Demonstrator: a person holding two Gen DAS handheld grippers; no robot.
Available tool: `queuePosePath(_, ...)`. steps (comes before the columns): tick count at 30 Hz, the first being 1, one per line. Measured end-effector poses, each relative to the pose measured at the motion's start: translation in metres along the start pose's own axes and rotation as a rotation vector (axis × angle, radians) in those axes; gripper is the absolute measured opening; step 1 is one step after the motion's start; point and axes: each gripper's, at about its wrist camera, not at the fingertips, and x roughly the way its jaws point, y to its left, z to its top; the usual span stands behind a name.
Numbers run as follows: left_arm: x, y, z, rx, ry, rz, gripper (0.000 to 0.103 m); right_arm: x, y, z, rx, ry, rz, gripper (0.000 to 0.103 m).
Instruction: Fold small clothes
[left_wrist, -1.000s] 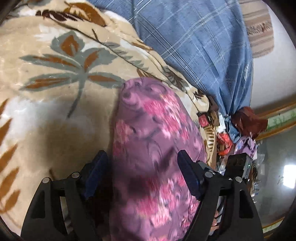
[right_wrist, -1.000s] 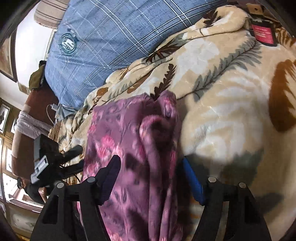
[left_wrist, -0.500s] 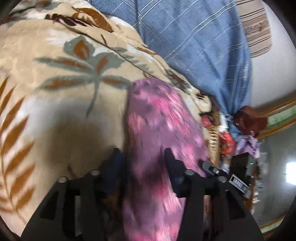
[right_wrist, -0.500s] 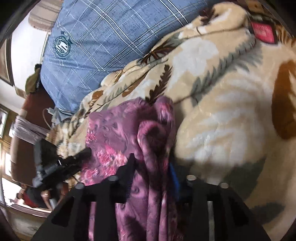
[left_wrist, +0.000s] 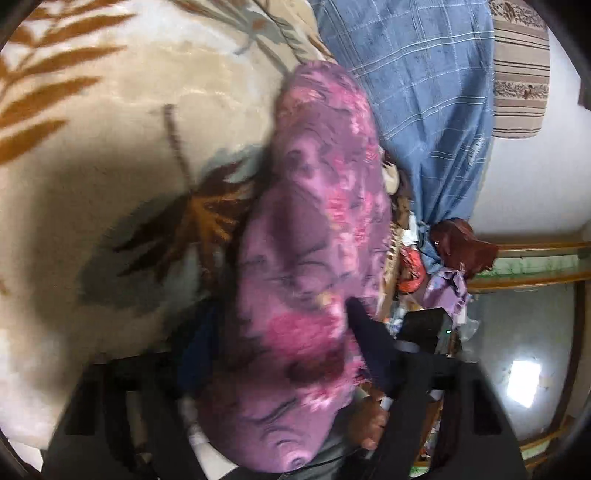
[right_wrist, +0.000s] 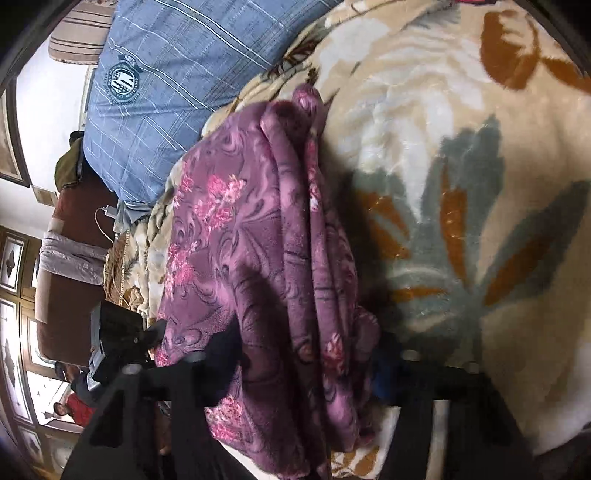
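We saw a purple floral garment (left_wrist: 314, 258) lying in a long bunched strip on a cream blanket (left_wrist: 110, 166) printed with brown and grey-green leaves. Our left gripper (left_wrist: 280, 347) had its two dark fingers pressed against either side of the garment's near end, clamped on the cloth. That view was smeared by motion blur, so the fingertips themselves were hard to make out, and the cloth bulged over and hid the space between them.

From the right wrist camera, the same purple floral garment (right_wrist: 266, 258) showed several lengthwise folds stacked along its right edge, running away toward the far side of the cream blanket (right_wrist: 461, 184). Our right gripper (right_wrist: 306, 354) gripped the near end of the fabric; its right finger was mostly buried in the folds and in shadow, with only a hint of blue visible there. The garment's near edge dropped out of sight below the gripper body.

At the far left of this view lay a blue plaid pillow (right_wrist: 177, 74) with a round crest. The left gripper (right_wrist: 122, 339) appeared at the left edge as a dark block, touching the garment's left side, its fingers not distinguishable.
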Motion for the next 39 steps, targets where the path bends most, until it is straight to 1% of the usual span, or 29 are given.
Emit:
queuePosePath(1, 0.001, -0.003, -0.001, 0.006, -0.010, 0.020, 0.049, 0.001, 0.001, 0.000, -0.004, 0.001, 0.003, 0.040)
queuePosePath(2, 0.000, -0.008, -0.003, 0.012, -0.013, 0.032, 0.042, 0.001, 0.002, -0.001, -0.013, -0.001, -0.008, 0.036)
queuePosePath(3, -0.005, -0.013, -0.006, 0.016, -0.019, 0.033, 0.039, -0.001, 0.004, -0.003, -0.018, -0.004, -0.014, 0.030)
queuePosePath(4, -0.013, -0.020, -0.009, 0.023, -0.021, 0.010, 0.036, -0.003, 0.006, -0.005, -0.023, -0.007, -0.009, 0.027)
queuePosePath(6, -0.028, -0.026, -0.017, 0.006, -0.029, -0.027, 0.036, -0.012, 0.015, -0.011, -0.033, -0.018, 0.015, 0.025)
queuePosePath(8, -0.049, -0.029, -0.020, -0.023, -0.023, -0.052, 0.035, -0.023, 0.024, -0.021, -0.025, -0.021, 0.068, 0.025)
queuePosePath(10, -0.074, -0.037, -0.012, -0.038, -0.041, -0.077, 0.034, -0.028, 0.036, -0.027, -0.021, -0.013, 0.116, 0.024)
queuePosePath(13, -0.100, -0.051, 0.008, -0.062, -0.068, -0.111, 0.033, -0.033, 0.069, -0.017, -0.043, 0.004, 0.174, 0.024)
queuePosePath(15, -0.126, -0.072, 0.024, -0.016, -0.119, -0.118, 0.033, -0.035, 0.097, -0.003, -0.050, 0.004, 0.191, 0.024)
queuePosePath(18, -0.155, -0.102, 0.044, 0.049, -0.191, -0.134, 0.033, -0.041, 0.147, 0.024, -0.126, -0.008, 0.212, 0.023)
queuePosePath(22, -0.190, -0.120, 0.067, 0.138, -0.284, -0.188, 0.033, -0.053, 0.203, 0.053, -0.249, -0.074, 0.248, 0.023)
queuePosePath(24, -0.192, -0.119, 0.077, 0.178, -0.319, -0.184, 0.033, -0.054, 0.221, 0.062, -0.304, -0.113, 0.263, 0.023)
queuePosePath(25, -0.190, -0.114, 0.083, 0.178, -0.323, -0.172, 0.033, -0.053, 0.226, 0.066, -0.323, -0.126, 0.270, 0.023)
queuePosePath(27, -0.172, -0.084, 0.101, 0.122, -0.300, -0.162, 0.033, -0.041, 0.222, 0.074, -0.336, -0.127, 0.269, 0.024)
queuePosePath(29, -0.149, -0.049, 0.116, 0.063, -0.268, -0.148, 0.033, -0.012, 0.206, 0.084, -0.304, -0.099, 0.260, 0.024)
queuePosePath(30, -0.131, -0.025, 0.123, 0.025, -0.246, -0.122, 0.033, 0.004, 0.197, 0.087, -0.286, -0.080, 0.249, 0.024)
queuePosePath(31, -0.113, -0.001, 0.126, -0.016, -0.221, -0.081, 0.033, 0.022, 0.184, 0.089, -0.262, -0.056, 0.237, 0.024)
queuePosePath(33, -0.090, 0.033, 0.123, -0.078, -0.177, -0.044, 0.034, 0.071, 0.148, 0.091, -0.187, 0.026, 0.200, 0.024)
queuePosePath(35, -0.087, 0.058, 0.116, -0.137, -0.193, -0.054, 0.046, 0.108, 0.120, 0.084, -0.121, 0.103, 0.170, 0.025)
queuePosePath(36, -0.089, 0.060, 0.115, -0.155, -0.186, -0.061, 0.047, 0.117, 0.110, 0.079, -0.103, 0.115, 0.169, 0.028)
queuePosePath(37, -0.093, 0.058, 0.116, -0.161, -0.180, -0.060, 0.047, 0.119, 0.103, 0.075, -0.089, 0.109, 0.190, 0.037)
queuePosePath(38, -0.101, 0.053, 0.115, -0.149, -0.193, -0.040, 0.048, 0.114, 0.097, 0.072, -0.067, 0.097, 0.212, 0.042)
queuePosePath(39, -0.113, 0.043, 0.110, -0.114, -0.231, 0.006, 0.050, 0.107, 0.095, 0.069, -0.055, 0.082, 0.209, 0.052)
